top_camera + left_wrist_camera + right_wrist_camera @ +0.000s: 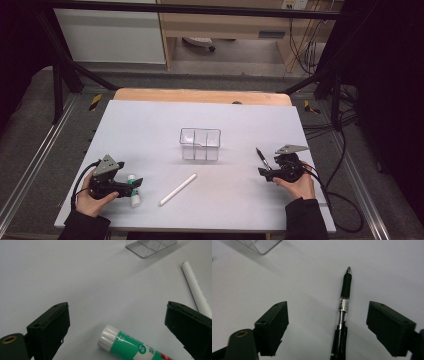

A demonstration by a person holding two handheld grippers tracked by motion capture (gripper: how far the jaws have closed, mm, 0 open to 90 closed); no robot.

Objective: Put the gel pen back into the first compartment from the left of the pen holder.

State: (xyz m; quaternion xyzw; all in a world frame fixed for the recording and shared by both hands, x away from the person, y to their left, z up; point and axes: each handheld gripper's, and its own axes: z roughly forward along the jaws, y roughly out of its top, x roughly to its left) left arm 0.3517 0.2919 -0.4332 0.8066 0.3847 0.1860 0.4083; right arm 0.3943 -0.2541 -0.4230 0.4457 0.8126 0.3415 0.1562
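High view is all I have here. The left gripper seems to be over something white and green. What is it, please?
Observer: In the left gripper view it is a glue stick, green label, white cap, lying flat on the table.
Operator: Do the jaws press on it?
Observer: No. The left gripper is open; both jaws stand clear of the stick, which lies between them.
Operator: And the black pen at the right?
Observer: The right gripper view shows the pen lying between the jaws of the right gripper, which is open. Neither pad touches it, and its metal tip points away from the gripper.
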